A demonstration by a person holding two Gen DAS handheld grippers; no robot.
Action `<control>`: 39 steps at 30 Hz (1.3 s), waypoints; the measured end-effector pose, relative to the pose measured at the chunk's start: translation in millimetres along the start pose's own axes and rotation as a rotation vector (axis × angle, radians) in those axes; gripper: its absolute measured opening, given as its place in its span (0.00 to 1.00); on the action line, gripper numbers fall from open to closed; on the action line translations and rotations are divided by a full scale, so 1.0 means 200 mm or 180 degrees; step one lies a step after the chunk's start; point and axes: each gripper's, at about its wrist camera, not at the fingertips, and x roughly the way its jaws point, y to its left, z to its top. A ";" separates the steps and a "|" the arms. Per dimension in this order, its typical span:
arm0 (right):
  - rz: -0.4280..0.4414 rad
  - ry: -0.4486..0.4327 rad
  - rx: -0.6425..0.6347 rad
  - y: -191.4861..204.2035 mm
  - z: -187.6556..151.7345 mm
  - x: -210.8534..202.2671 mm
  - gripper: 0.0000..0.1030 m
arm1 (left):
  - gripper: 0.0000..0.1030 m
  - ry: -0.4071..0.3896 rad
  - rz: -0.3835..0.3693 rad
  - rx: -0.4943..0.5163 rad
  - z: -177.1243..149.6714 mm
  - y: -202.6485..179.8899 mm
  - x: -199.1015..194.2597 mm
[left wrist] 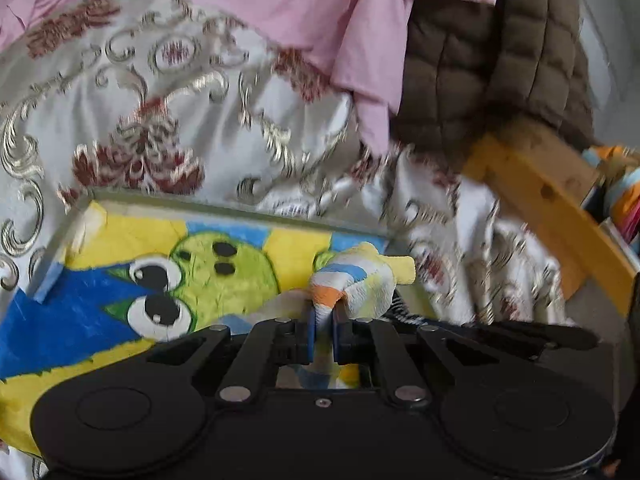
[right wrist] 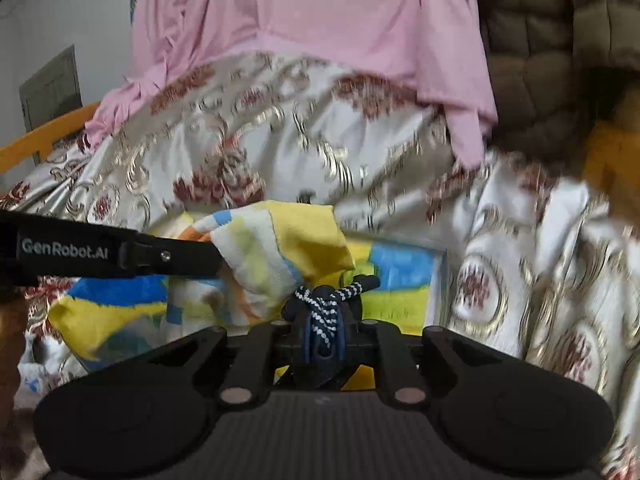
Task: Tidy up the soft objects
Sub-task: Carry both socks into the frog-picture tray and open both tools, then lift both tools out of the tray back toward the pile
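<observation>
Here your left gripper pinches the striped cloth above the painted board; your right gripper clamps a speckled cord. The left gripper's side reads "GenRobot.AI".

Motion blur smears the brocade bedspread at right in both views, the striped cloth covers part of the painted picture, and the dark knotted cord hides the right gripper's fingers.
</observation>
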 end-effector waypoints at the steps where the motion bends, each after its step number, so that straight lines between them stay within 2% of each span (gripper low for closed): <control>1: -0.0015 0.0035 -0.0006 -0.01 -0.01 0.01 0.14 | 0.08 0.0067 0.0023 0.0004 -0.01 0.00 0.02; 5: -0.0024 0.0130 -0.0033 -0.02 -0.05 0.01 0.20 | 0.10 0.0213 0.0053 -0.0001 -0.03 0.01 0.05; 7: -0.0041 0.0131 -0.0060 -0.02 -0.06 0.00 0.27 | 0.10 0.0227 0.0076 0.0034 -0.03 0.00 0.05; 11: -0.0054 0.0060 -0.0059 -0.02 -0.06 -0.04 0.37 | 0.17 0.0169 0.0073 0.0066 -0.03 -0.03 0.01; 13: -0.0059 -0.0014 -0.0096 -0.02 -0.06 -0.06 0.49 | 0.22 0.0109 0.0079 0.0079 -0.03 -0.05 -0.02; 17: -0.0089 -0.0178 -0.0057 -0.01 -0.06 -0.16 0.61 | 0.32 -0.0031 0.0105 0.0109 -0.05 -0.08 -0.12; 19: -0.0145 -0.0276 -0.0042 -0.01 -0.07 -0.22 0.72 | 0.37 -0.0120 0.0148 0.0152 -0.06 -0.10 -0.18; 27: -0.0225 -0.0647 -0.0056 0.04 -0.05 -0.55 0.85 | 0.66 -0.0563 0.0306 0.0189 -0.13 -0.16 -0.60; 33: -0.0175 -0.0899 -0.0142 0.14 -0.05 -0.88 0.93 | 0.82 -0.0874 0.0447 0.0187 -0.22 -0.24 -1.00; 39: -0.0082 -0.1162 -0.0179 0.26 -0.11 -1.25 0.99 | 0.93 -0.1166 0.0511 0.0268 -0.37 -0.35 -1.40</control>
